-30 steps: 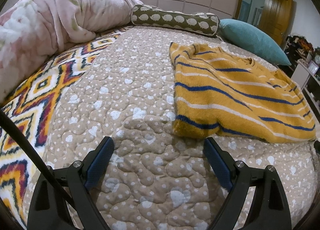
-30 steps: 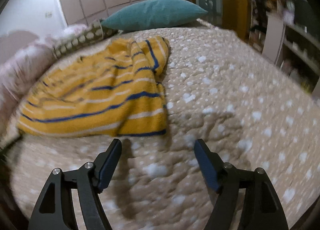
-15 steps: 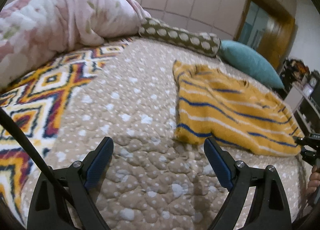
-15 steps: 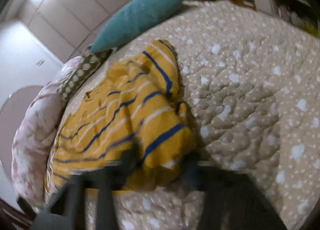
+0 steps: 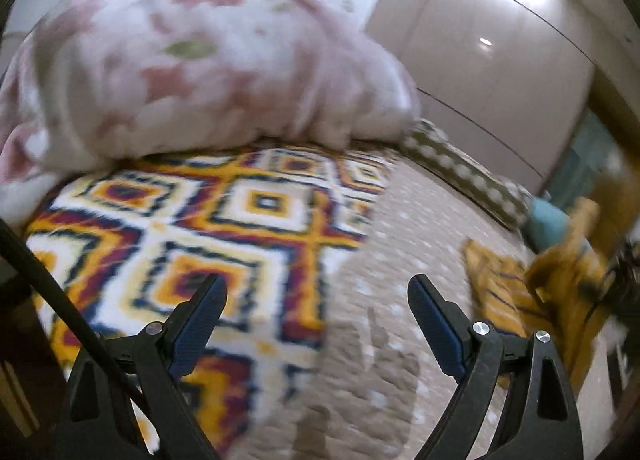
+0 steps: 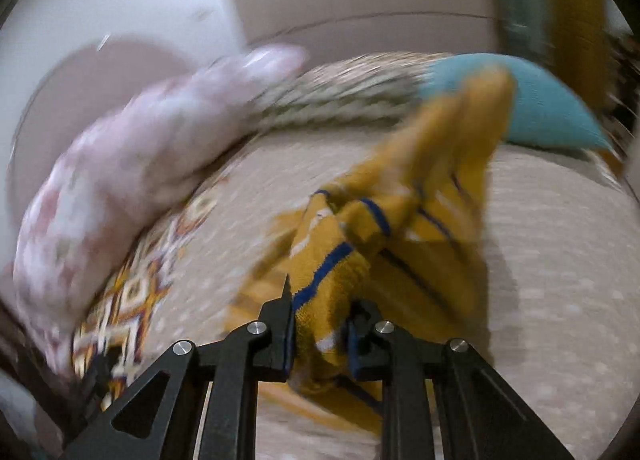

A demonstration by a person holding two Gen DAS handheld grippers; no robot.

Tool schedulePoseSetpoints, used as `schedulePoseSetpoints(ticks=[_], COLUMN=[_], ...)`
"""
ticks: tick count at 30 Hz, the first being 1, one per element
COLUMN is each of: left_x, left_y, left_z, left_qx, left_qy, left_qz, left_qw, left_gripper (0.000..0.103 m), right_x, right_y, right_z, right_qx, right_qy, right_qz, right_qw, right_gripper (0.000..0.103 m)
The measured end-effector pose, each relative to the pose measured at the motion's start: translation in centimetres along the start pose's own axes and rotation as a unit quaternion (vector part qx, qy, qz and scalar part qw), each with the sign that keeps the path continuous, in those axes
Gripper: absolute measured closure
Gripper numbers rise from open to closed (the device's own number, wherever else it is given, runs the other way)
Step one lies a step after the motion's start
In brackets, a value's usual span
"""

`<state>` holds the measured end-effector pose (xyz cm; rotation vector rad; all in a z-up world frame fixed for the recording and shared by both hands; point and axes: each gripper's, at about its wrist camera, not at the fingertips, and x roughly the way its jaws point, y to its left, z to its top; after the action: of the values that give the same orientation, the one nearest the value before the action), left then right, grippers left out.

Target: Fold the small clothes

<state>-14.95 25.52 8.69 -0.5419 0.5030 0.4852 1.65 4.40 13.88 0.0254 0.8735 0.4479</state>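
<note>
Covering most of both views, the bed (image 5: 400, 260) carries a beige dotted quilt, with a geometric patterned spread (image 5: 224, 220) on its left portion and a heaped pink floral blanket (image 5: 192, 72) beyond that. Behind the quilt lie a long green bolster with pale spots (image 5: 460, 168) and a teal pillow (image 6: 532, 100), the latter cut down to a small patch at the far right of the left wrist view. The yellow sweater with blue stripes (image 6: 400, 228) lies on the quilt in front of the teal pillow; its near edge is lifted and bunched, while the rest trails back across the bed. The right claw (image 6: 320, 332) is clenched on that near edge, fabric filling the narrow gap between its fingers. The left claw (image 5: 316, 320) is released, its blue-padded fingers spread wide and gripping nothing, hovering over the boundary between patterned spread and quilt, well apart from the sweater, which appears only at the right margin of that view. Motion blur softens both views, so stripe detail, sleeves and collar cannot be made out. No label or writing is legible.
</note>
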Motion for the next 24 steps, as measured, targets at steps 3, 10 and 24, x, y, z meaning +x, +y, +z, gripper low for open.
schedulePoseSetpoints(ticks=[3, 10, 24], left_x=[0.8, 1.1, 0.3], left_y=[1.3, -0.2, -6.2], left_z=[0.3, -0.5, -1.4], left_qx=[-0.025, -0.001, 0.042], left_qy=[0.012, 0.028, 0.067], left_qz=[0.002, -0.022, -0.146], left_qw=[0.9996, 0.9994, 0.986], left_gripper=[0.012, 0.012, 0.008], right_x=[4.9, 6.4, -7.7], right_y=[3.8, 4.5, -10.1], right_z=[-2.4, -3.2, -11.5], right_qx=[-0.049, -0.066, 0.025], right_qy=[0.054, 0.066, 0.01], right_qz=[0.002, 0.019, -0.036], right_qw=[0.997, 0.995, 0.999], right_gripper=[0.082, 0.066, 0.057])
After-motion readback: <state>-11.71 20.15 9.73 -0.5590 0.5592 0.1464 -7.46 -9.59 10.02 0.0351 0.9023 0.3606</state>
